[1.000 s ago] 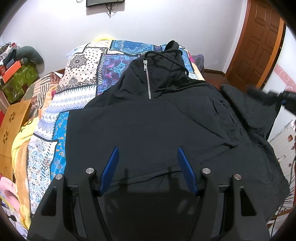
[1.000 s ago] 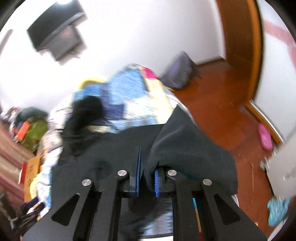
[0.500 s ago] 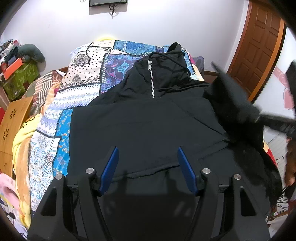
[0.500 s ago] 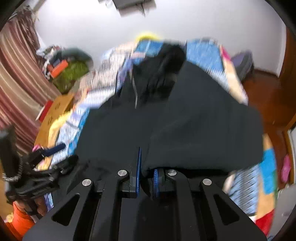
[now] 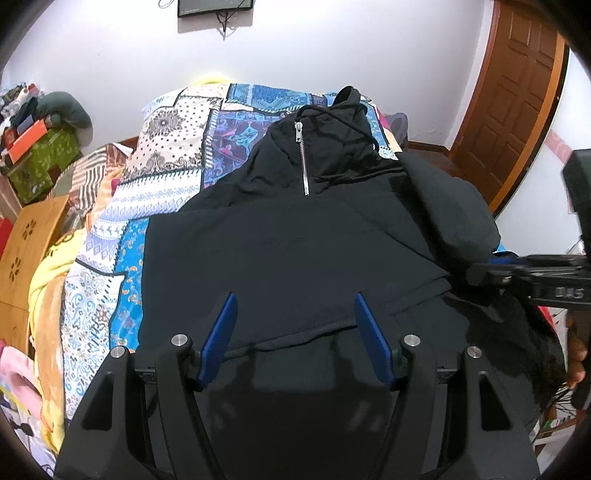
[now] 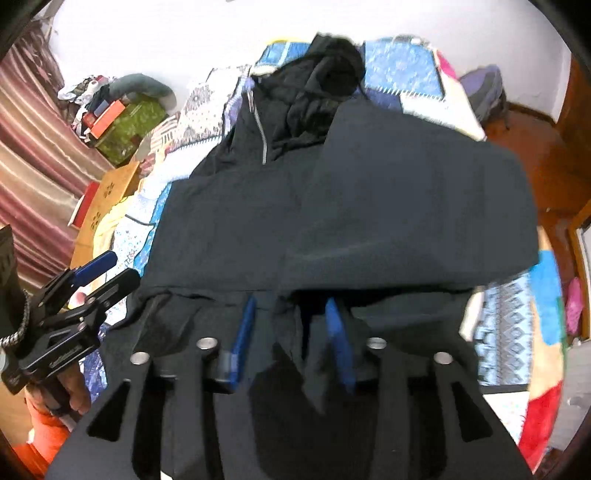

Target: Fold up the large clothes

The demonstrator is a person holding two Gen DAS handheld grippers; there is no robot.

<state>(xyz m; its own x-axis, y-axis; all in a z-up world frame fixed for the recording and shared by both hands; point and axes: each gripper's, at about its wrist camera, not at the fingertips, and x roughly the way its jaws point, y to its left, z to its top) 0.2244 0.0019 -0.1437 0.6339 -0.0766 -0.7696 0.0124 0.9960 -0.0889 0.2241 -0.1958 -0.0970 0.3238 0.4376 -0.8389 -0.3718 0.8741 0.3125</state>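
A: Where's the hoodie?

B: Black hoodie (image 5: 295,251) lies flat on the patchwork bedspread (image 5: 177,155), filling centre frame in my left wrist view. Hood at the top of the frame, zipper (image 5: 303,162) running down from the collar, hem at the bottom near my fingers.

A: Left gripper?

B: My left gripper (image 5: 295,332) is spread wide, blue pads (image 5: 218,339) apart, over the hem. Nothing between them.

A: Right?

B: My right gripper (image 6: 291,332) has its blue pads (image 6: 338,339) apart with a gap. A fold of black fabric hangs in that gap, nearer the right-hand pad. Can't tell if the pad touches it; the view is blurred.

A: Sleeve?

B: One sleeve (image 6: 413,199) is draped over the body, right of centre in the right wrist view. In the left wrist view it bunches at centre right, just beside the right gripper's body at the right edge.

A: Anything else?

B: Wooden door (image 5: 517,92) upper right, wall screen (image 5: 216,7) at top centre, green box (image 5: 44,162) at left with an orange box on it. Striped curtain (image 6: 33,147) along the left of the right wrist view.
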